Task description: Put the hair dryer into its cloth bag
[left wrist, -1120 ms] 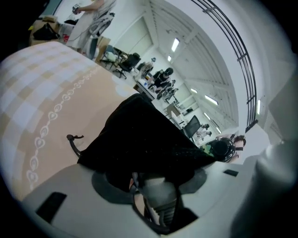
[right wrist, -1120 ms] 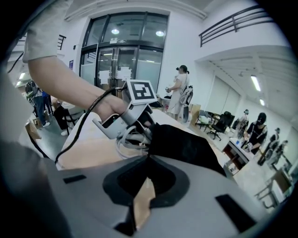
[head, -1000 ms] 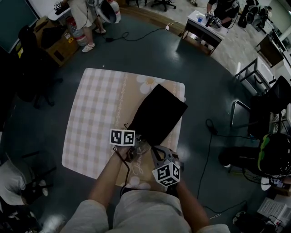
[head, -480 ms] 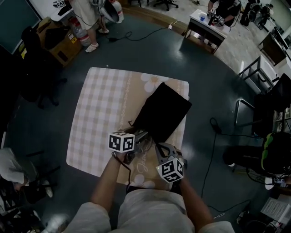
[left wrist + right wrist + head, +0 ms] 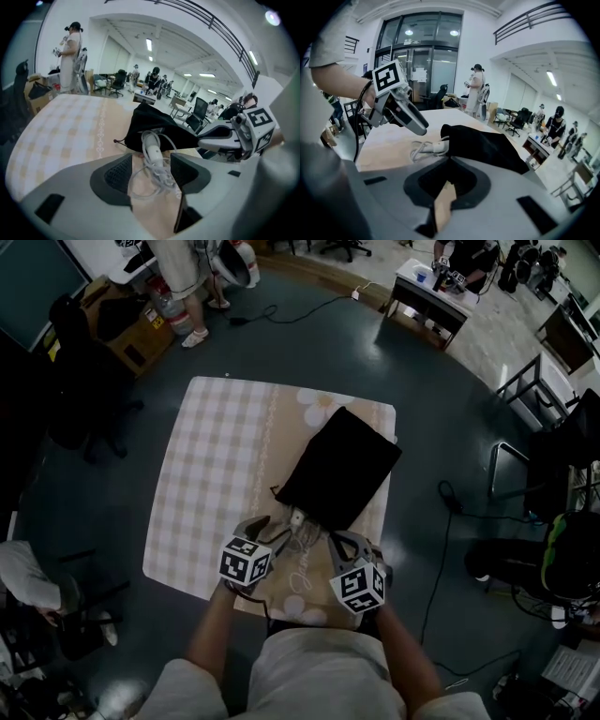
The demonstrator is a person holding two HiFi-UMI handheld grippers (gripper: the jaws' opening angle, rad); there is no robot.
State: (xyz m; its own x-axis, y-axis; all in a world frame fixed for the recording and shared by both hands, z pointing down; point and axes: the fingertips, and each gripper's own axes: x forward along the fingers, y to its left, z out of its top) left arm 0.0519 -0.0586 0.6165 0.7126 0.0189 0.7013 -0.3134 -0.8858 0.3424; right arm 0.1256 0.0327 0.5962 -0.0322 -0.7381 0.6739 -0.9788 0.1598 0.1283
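Left hand-held gripper [image 5: 151,174] wide, dryer [image 5: 153,151] end-on ahead

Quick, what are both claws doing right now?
Left claw: open, just been opening; white cord loose between its jaws.
Right claw: shut, holding nothing.

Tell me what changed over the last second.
The left gripper pulled back from the cloth bag toward the person; its jaws have just been opening, and the hair dryer's cord lies between them, ungripped. The right gripper stayed shut, and the bag stayed put.
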